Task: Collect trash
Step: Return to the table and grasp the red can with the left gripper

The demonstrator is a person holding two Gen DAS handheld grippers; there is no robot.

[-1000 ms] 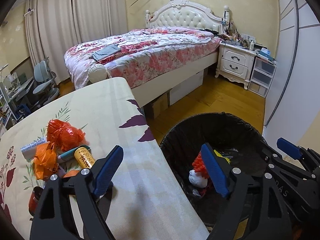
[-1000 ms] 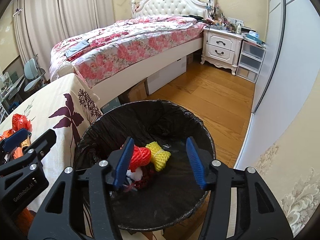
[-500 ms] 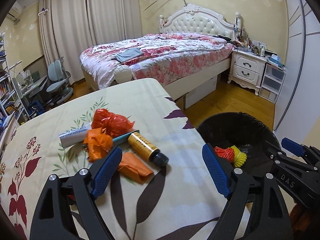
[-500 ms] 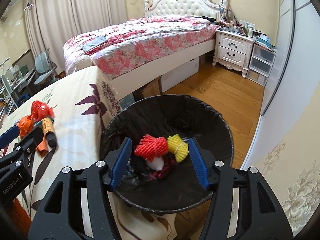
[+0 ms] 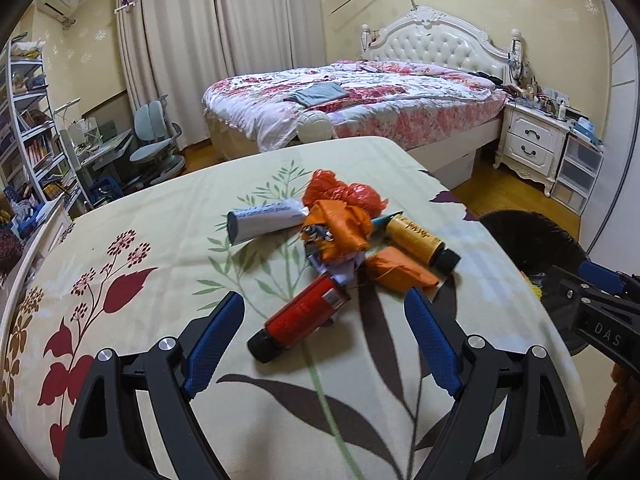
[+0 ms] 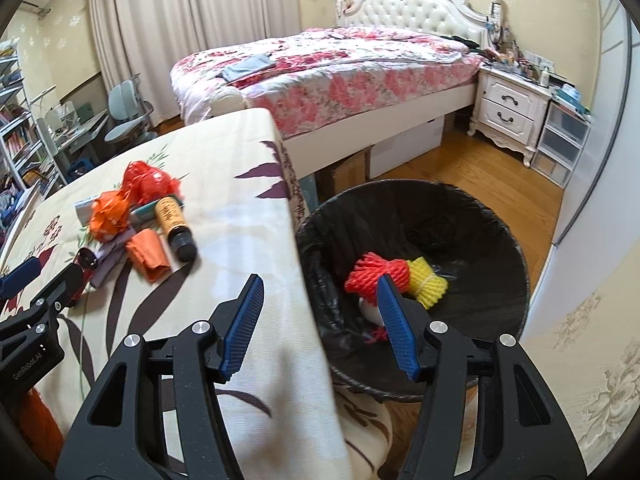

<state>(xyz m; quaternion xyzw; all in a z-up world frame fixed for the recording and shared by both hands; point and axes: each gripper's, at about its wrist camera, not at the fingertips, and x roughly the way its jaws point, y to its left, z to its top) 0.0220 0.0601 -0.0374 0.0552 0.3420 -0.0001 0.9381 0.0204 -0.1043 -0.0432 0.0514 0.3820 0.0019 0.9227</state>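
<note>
A pile of trash lies on the floral tablecloth (image 5: pixel 160 248): a red bottle (image 5: pixel 300 316), a yellow bottle (image 5: pixel 420 242), a white tube (image 5: pixel 264 220), orange wrappers (image 5: pixel 340 232) and a red plastic bag (image 5: pixel 344 192). My left gripper (image 5: pixel 324 336) is open and empty, just in front of the red bottle. My right gripper (image 6: pixel 320 320) is open and empty over the table's edge beside the black-lined bin (image 6: pixel 496 240). In the bin lie a red net (image 6: pixel 376 272) and a yellow net (image 6: pixel 426 282).
The bin stands on the wooden floor (image 6: pixel 460 168) at the table's right edge. A bed (image 5: pixel 360 104), a white nightstand (image 5: pixel 532 144), desk chairs (image 5: pixel 156 140) and a bookshelf (image 5: pixel 28 132) stand behind.
Both grippers have swung left, away from the bin and toward the table. The trash pile is now centred in front of my left gripper. Both stay open.
</note>
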